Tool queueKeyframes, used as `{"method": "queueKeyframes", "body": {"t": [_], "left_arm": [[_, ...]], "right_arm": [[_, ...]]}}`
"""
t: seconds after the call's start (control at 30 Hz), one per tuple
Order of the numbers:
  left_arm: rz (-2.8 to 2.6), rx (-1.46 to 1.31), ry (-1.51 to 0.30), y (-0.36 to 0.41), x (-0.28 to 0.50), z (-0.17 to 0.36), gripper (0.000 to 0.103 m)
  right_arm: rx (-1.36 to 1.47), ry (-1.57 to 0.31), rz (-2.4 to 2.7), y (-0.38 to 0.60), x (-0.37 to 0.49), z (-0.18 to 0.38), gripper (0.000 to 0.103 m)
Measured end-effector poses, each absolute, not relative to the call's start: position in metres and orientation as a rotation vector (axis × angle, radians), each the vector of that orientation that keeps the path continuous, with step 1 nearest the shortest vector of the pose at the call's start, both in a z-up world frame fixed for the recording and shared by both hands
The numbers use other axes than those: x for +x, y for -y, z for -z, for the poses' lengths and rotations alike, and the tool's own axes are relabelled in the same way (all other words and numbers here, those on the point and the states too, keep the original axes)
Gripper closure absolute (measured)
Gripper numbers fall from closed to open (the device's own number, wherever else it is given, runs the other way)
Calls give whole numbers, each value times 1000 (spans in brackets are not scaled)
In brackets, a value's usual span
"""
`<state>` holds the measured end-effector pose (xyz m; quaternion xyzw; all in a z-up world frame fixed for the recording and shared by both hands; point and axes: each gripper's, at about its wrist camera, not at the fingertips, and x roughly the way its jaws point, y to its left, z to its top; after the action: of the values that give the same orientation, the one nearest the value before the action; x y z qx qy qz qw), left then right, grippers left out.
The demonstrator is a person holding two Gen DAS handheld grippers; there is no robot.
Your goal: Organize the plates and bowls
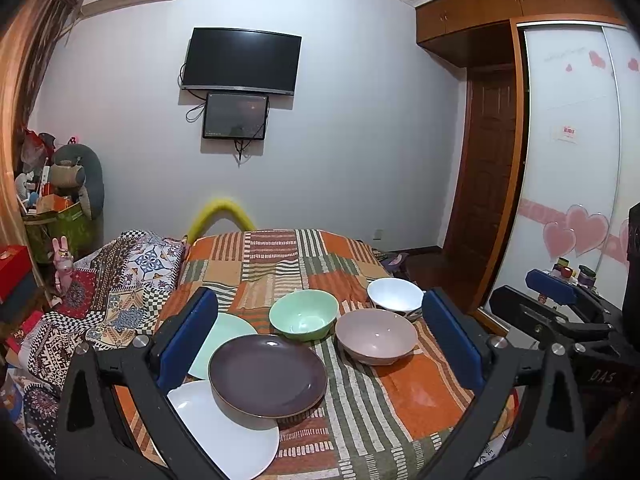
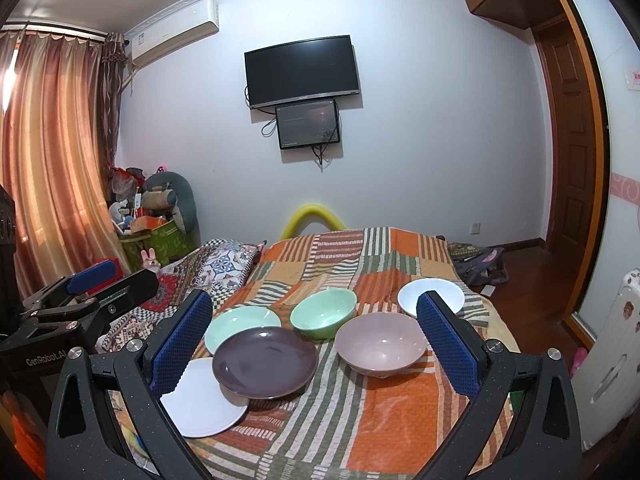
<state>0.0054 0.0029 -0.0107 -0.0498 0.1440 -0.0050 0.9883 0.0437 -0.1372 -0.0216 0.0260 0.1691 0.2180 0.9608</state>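
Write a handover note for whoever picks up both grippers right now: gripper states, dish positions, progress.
Left hand-held gripper: open, empty, above the bed.
Right hand-held gripper: open, empty.
On the patchwork bedspread: purple plate overlapping the white plate and green plate; green bowl, pink bowl and white bowl stand separately.
Done: nothing stacked properly yet.
Left: stack plates, nest bowls.

Three plates (image 1: pixel 267 376) and three bowls (image 1: pixel 304 314).
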Motion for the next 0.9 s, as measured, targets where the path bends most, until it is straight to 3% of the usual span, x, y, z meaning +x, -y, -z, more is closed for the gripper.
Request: {"method": "queueKeyframes", "body": {"t": [0.9], "left_arm": [[-3, -107, -286, -5, 5, 11, 0]], "right_arm": [[57, -339, -443, 137, 42, 20, 1]]}}
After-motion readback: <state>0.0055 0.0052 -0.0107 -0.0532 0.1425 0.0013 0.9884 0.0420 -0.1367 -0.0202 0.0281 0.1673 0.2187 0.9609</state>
